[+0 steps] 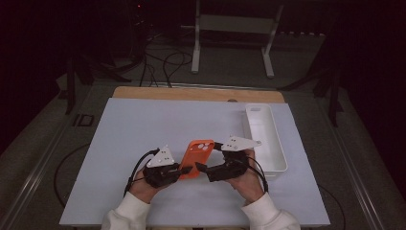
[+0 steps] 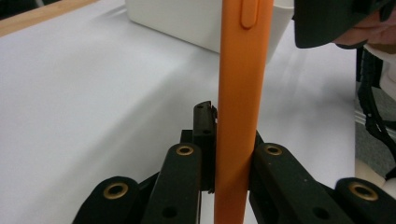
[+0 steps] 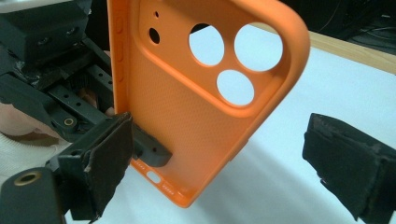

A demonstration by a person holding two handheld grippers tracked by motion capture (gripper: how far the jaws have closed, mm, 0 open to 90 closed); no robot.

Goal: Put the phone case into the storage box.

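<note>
The orange phone case (image 1: pixel 196 158) hangs between the two tongs, above the white mat (image 1: pixel 143 139). The left gripper (image 1: pixel 179 170) pinches its lower edge, seemingly to steady it, while the right gripper (image 1: pixel 203 167) stands spread wide beside it, touching nothing. The white tray (image 1: pixel 265 139) lies beyond the right tongs. The case's top edge is cropped in the left gripper view.

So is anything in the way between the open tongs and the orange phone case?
No, nothing visible. The orange phone case sits between the wide-open jaws of the right tongs, with only bare gaps. The left tongs pinch its edge.
</note>
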